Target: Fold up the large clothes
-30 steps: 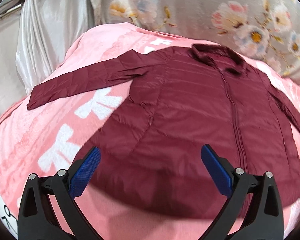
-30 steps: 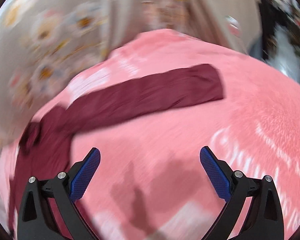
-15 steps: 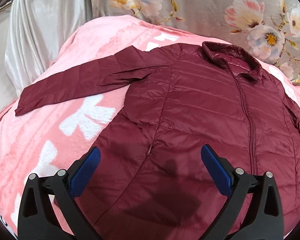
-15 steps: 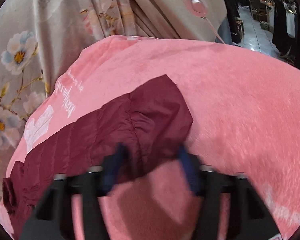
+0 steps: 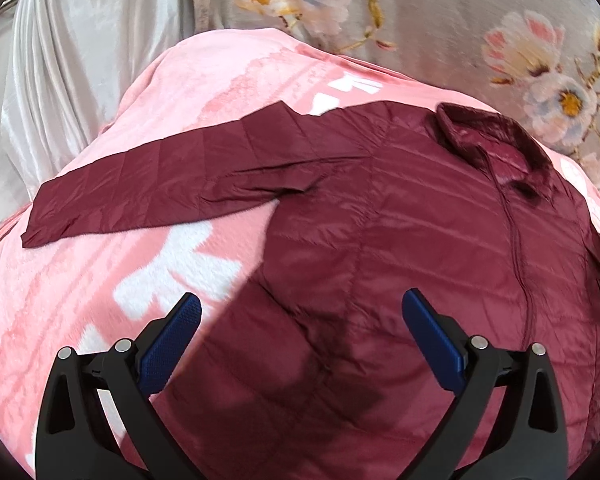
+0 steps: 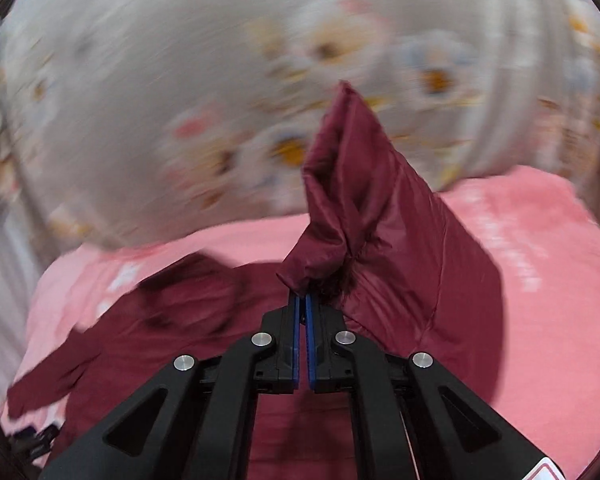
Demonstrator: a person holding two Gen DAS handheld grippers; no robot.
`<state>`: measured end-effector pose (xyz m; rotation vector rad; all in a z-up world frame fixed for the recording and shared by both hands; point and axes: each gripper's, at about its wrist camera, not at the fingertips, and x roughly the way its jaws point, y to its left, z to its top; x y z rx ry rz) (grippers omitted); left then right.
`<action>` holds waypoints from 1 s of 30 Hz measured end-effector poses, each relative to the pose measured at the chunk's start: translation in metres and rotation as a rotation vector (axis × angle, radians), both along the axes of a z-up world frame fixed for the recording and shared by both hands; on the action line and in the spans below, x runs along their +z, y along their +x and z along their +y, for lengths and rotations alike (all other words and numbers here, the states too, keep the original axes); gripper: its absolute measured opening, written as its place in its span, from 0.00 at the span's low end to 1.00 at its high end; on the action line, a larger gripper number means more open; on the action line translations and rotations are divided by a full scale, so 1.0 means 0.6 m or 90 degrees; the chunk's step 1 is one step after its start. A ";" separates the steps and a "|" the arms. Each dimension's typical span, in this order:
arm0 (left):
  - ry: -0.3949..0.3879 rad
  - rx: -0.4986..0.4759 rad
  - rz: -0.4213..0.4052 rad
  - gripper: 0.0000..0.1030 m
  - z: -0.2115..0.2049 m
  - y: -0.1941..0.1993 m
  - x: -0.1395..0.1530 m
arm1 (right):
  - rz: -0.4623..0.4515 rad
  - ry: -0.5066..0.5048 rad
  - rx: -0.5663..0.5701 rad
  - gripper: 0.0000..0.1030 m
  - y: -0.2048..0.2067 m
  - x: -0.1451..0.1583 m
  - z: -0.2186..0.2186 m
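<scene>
- Maroon quilted down jacket (image 5: 400,240) laid face up on pink fleece blanket (image 5: 79,280) over a bed; collar (image 5: 492,140) toward upper right of the left wrist view, zip running down toward lower right.
- Sleeve still flat (image 5: 159,184): spread out toward the left of frame, long axis slanting from shoulder at centre down to cuff at left edge, well apart from the left claw.
- Left claw (image 5: 304,332): released, blue pads spread wide, hovering over the jacket's lower body, touching nothing.
- Right claw (image 6: 302,308): clenched on the other sleeve's cuff (image 6: 340,216), pads pressed together; cloth raised in a peak at frame centre, draping down to lower right.
- Jacket body (image 6: 171,312) lies to lower left of the held cuff in the right wrist view, so the fold judged to run that way, across the chest.
- Right claw the nearer and the only one engaged; view blurred, floral curtain (image 6: 179,80) behind.
- Risk judged: slippery shell sliding out of a narrow pinch.
</scene>
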<state>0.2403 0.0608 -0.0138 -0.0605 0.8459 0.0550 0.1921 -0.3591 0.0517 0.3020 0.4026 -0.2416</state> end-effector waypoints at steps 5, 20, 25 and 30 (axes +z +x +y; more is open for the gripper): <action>-0.007 0.013 0.004 0.95 0.031 0.019 -0.006 | 0.074 -0.001 0.173 0.03 0.106 -0.067 0.195; -0.137 -0.027 0.044 0.95 0.073 0.057 -0.034 | 0.162 -0.052 0.371 0.55 0.124 -0.147 0.428; -0.244 -0.088 0.056 0.95 0.043 0.078 -0.002 | 0.092 0.002 0.306 0.58 0.070 -0.091 0.357; -0.312 -0.146 0.116 0.95 -0.037 0.130 -0.006 | 0.095 0.065 0.132 0.58 0.024 -0.089 0.198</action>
